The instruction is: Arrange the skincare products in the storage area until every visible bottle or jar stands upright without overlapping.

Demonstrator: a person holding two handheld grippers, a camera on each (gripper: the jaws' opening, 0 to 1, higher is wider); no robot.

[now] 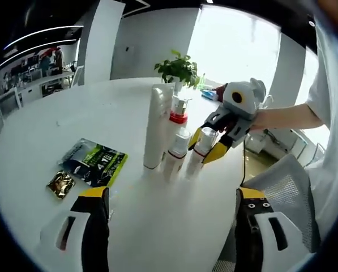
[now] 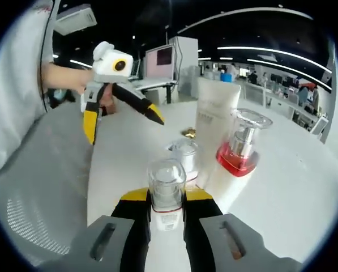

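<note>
Your right tool [image 2: 167, 211] closes its two black-and-yellow jaws on a small clear-capped bottle [image 2: 166, 190] at the lower centre of the right gripper view. The bottle stands upright, its long axis running straight up between the jaws, cap above them. In the left gripper view the same tool [image 1: 209, 146] comes in from the right at mid-frame, gripping that bottle [image 1: 201, 148] at the right end of a cluster of products.

Just beyond the held bottle in the right gripper view stands a second small bottle [image 2: 184, 152]; behind it a tall white tube [image 2: 216, 116], and to the right a red-based pump bottle [image 2: 240, 148]. All appear upright and close together on the white counter [image 2: 293, 187].

Your left tool [image 1: 171, 212] is spread wide at the bottom of its view, holding nothing, the cluster well ahead of it. A green packet [image 1: 95, 161] and a small gold packet [image 1: 61, 183] lie flat at left.

The right hand is nearer; the next move likely turns on keeping the bottle vertical.
</note>
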